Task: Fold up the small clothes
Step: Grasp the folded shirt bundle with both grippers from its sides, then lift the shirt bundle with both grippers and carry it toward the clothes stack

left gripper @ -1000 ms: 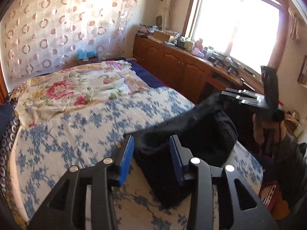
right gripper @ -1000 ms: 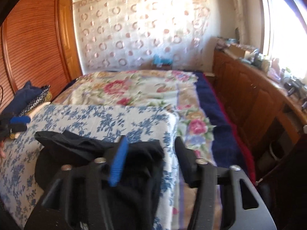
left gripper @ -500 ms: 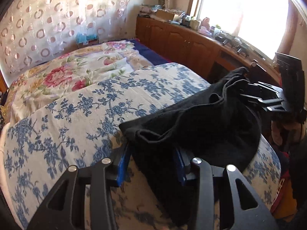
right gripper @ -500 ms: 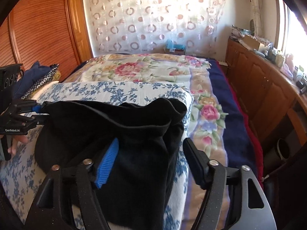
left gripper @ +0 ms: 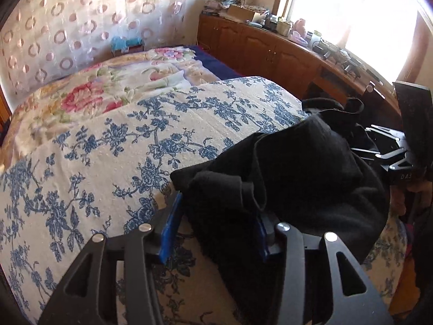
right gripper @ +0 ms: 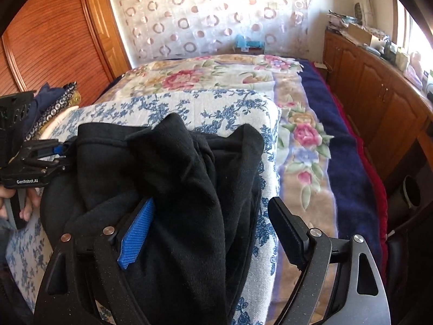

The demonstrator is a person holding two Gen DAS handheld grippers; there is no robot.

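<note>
A black garment [left gripper: 286,178] lies bunched on the blue-flowered white cover [left gripper: 130,146] of the bed. My left gripper [left gripper: 216,224] is open, its blue pads either side of the garment's near fold. My right gripper [right gripper: 208,224] is open, with the garment [right gripper: 176,178] heaped between and over its fingers. The right gripper shows at the right of the left wrist view [left gripper: 389,151]. The left gripper shows at the left of the right wrist view [right gripper: 46,154], at the cloth's far edge.
A pink-flowered quilt [right gripper: 216,73] covers the far bed, with a navy blanket [right gripper: 346,151] along its right edge. Wooden cabinets [right gripper: 379,92] with clutter on top run along the right wall under a window. A wooden wardrobe [right gripper: 54,38] and folded dark clothes [right gripper: 51,100] are at left.
Both grippers have come down toward the bed with the garment. The cloth has gone from stretched between them to slack and heaped, and both jaws stand wider apart.
</note>
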